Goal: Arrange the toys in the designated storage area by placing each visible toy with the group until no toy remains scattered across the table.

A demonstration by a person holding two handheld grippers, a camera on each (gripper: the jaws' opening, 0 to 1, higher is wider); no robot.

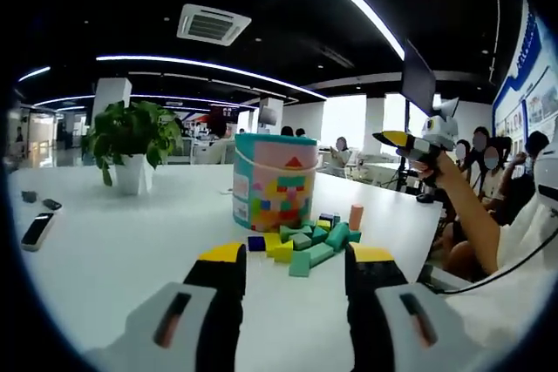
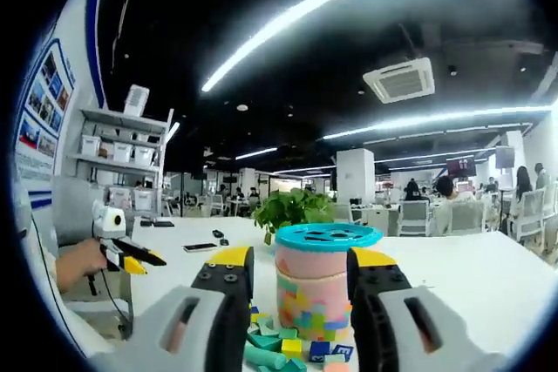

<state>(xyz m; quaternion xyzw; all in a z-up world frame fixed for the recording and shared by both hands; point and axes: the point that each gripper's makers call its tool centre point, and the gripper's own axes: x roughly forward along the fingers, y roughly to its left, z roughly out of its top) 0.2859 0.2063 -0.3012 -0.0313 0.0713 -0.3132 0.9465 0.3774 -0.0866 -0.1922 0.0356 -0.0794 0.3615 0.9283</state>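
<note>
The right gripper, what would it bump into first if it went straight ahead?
Most likely the toy bucket with the teal lid. It stands right between the right gripper fingers, which are open. How far off it is is hard to tell. Loose blocks lie lower, around its base.

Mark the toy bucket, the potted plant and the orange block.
toy bucket [image 1: 273, 182]: left gripper view, patterned side wall.
potted plant [image 1: 132, 132]: left gripper view, its leaves.
orange block [image 1: 356, 216]: left gripper view, upright side face.
</note>
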